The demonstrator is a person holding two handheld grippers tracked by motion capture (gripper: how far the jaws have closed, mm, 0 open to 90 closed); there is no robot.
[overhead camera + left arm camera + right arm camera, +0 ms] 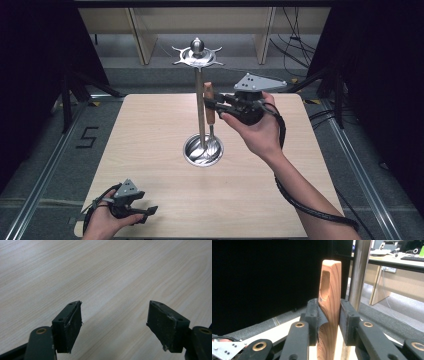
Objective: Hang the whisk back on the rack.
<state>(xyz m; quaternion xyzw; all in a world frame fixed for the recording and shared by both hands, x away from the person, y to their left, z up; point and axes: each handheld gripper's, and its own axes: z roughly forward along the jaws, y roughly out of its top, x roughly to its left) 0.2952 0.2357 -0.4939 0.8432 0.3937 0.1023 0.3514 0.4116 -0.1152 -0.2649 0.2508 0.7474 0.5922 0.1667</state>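
A metal utensil stand (200, 95) rises from a round steel base (203, 150) at the table's middle, topped by a hooked crown (198, 54). Beside its pole hangs a utensil with a wooden handle (209, 102) and a metal head (212, 145) resting in the base. My right gripper (210, 104) is shut on that wooden handle (330, 302), the pole (358, 272) just behind it. My left gripper (150, 212) lies near the table's front left corner, open, with only bare table wood (110, 277) between its jaws.
The light wooden table (150, 150) ends close behind the stand. Black curtains flank both sides, and wooden furniture legs (142, 40) stand on the floor beyond. A cable (310, 207) trails from the right gripper along the forearm.
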